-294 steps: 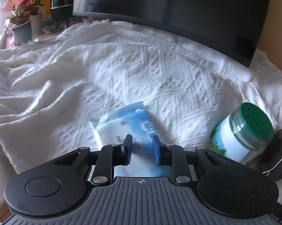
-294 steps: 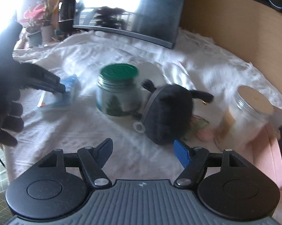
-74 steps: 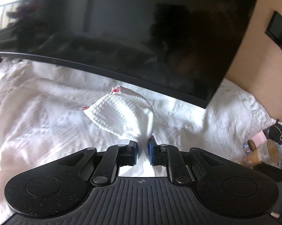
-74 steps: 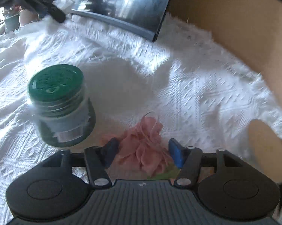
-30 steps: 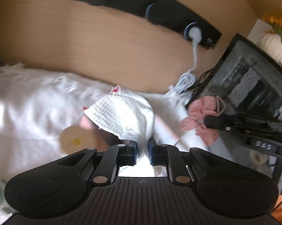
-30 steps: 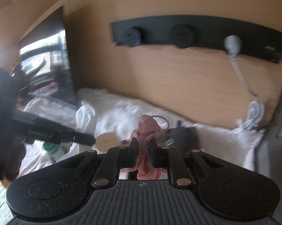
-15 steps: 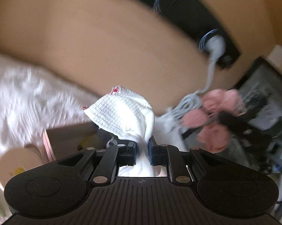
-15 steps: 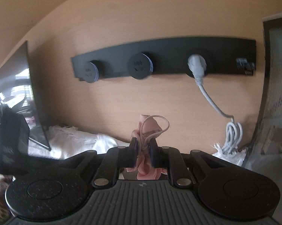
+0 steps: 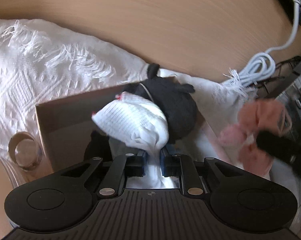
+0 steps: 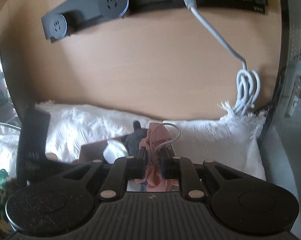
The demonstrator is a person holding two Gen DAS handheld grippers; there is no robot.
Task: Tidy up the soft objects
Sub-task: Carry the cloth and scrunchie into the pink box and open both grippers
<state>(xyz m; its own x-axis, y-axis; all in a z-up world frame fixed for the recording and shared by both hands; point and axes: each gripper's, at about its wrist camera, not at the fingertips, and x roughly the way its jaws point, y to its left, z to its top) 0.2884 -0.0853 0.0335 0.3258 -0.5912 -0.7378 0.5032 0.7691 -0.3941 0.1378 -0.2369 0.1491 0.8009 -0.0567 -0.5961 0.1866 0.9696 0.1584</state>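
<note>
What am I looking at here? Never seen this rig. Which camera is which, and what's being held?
No robot arm: a person carries a two-finger tool in each hand, and a fisheye camera on each looks forward along its fingers. In the left wrist view, the left tool is shut on a white knitted cloth, held over an open cardboard box where a black plush toy already lies. The right wrist view shows the right tool shut on a pink scrunchie. Both face a wooden wall panel with a black socket strip. A white fringed blanket covers the surface, and a coiled white cable hangs nearby.
</note>
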